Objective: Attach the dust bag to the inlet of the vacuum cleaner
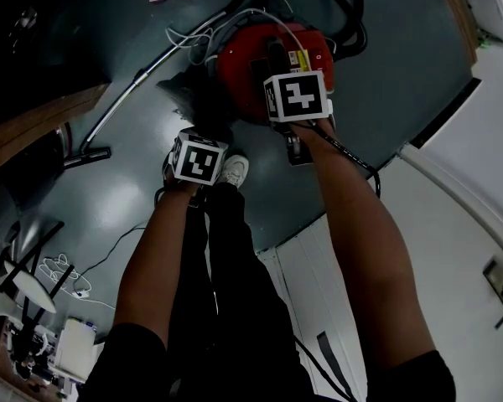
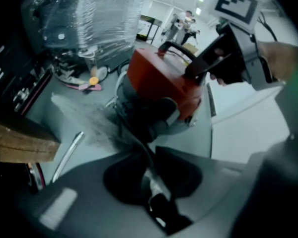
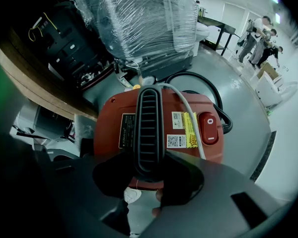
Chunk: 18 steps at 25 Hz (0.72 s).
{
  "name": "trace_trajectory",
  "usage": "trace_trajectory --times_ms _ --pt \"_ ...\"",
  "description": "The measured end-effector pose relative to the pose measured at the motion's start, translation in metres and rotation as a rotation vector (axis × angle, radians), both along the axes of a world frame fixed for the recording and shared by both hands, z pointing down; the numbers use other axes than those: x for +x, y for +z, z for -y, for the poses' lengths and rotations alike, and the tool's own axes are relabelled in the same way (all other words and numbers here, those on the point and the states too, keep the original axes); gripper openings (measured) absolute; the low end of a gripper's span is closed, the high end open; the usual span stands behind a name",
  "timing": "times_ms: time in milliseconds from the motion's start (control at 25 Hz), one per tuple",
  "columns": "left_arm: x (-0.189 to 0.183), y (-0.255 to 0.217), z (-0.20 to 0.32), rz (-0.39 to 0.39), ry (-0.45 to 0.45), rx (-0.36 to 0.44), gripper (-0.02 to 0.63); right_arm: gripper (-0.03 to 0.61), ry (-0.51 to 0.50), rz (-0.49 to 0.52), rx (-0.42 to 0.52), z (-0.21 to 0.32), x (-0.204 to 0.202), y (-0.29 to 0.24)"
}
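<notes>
The red vacuum cleaner (image 1: 247, 69) stands on the grey floor. My right gripper (image 1: 283, 72) points straight down, shut on the black ribbed handle (image 3: 149, 128) on top of the vacuum cleaner's red lid (image 3: 188, 113). In the left gripper view the right gripper (image 2: 192, 73) grips that handle from above. The dark grey dust bag (image 2: 144, 115) hangs at the vacuum's front, and it spreads on the floor to the vacuum's left (image 1: 193, 99). My left gripper (image 2: 151, 180) is shut on a thin fold of the bag. Under its marker cube, the left gripper (image 1: 203, 134) sits just left of the vacuum.
A metal wand tube (image 1: 126, 99) lies on the floor to the left, a black hose (image 1: 335, 7) loops behind the vacuum, and a white cable (image 1: 201, 36) trails nearby. A white shoe (image 1: 233, 172) is close under the left gripper. A plastic-wrapped machine (image 3: 144, 24) and a wooden bench edge (image 1: 33, 124) stand close.
</notes>
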<state>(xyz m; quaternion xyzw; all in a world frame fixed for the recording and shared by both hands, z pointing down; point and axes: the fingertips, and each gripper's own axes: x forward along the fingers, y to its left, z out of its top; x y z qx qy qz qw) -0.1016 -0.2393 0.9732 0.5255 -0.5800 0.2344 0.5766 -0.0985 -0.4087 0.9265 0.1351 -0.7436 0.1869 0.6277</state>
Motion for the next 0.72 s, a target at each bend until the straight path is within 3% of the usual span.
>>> trace_trajectory --times_ms 160,480,560,720 --pt "0.006 -0.004 0.006 0.032 0.117 -0.009 0.063 0.13 0.002 0.002 0.003 0.0 0.0 -0.001" --pt "0.013 -0.005 0.015 0.049 0.246 0.005 0.069 0.13 0.005 0.0 0.003 0.001 0.0 -0.001" --pt "0.014 -0.004 0.015 0.043 0.242 0.01 0.069 0.13 0.006 -0.002 0.003 0.001 0.0 0.0" --pt "0.01 -0.005 0.011 0.039 0.145 0.021 0.081 0.13 0.009 -0.008 0.002 0.0 0.0 0.0"
